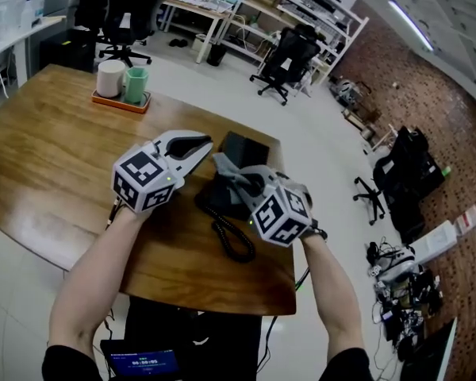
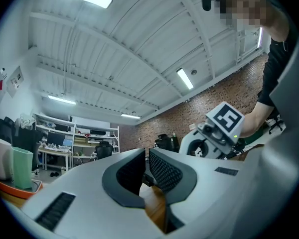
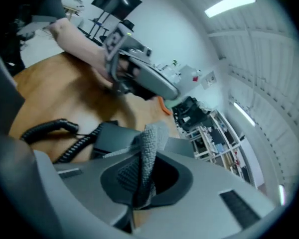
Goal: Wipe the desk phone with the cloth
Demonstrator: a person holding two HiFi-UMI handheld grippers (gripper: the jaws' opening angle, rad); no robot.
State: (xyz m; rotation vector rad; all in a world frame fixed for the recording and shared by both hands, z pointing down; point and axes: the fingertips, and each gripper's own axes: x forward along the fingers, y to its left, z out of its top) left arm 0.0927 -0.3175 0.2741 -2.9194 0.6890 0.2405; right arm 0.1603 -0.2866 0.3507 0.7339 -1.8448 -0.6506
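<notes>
The desk phone (image 1: 243, 150) sat on the wooden table (image 1: 47, 165) at the centre of the head view, close to the table's right edge. Its coiled cord (image 1: 231, 241) looped across the wood below it.

The right gripper (image 1: 244, 182) was positioned over the phone from the lower right. Its jaws were clamped on a grey cloth (image 1: 230, 170). In the right gripper view the cloth (image 3: 150, 143) stood up between the pads as a folded strip. The black phone body (image 3: 109, 133) and the cord (image 3: 77, 146) lay beyond it at left centre.

The left gripper (image 1: 207, 144) was held just left of the phone, with its jaws pointing toward the phone's upper edge. In the left gripper view the jaws stood at a narrow gap (a thin slit between the ribbed pads) with nothing gripped. Whether the jaw tips touched the phone could not be determined.

An orange tray (image 1: 120, 101) sat at the upper left of the table, well apart from the phone. It carried a white cup (image 1: 109, 78) and a green cup (image 1: 136, 84) side by side.
</notes>
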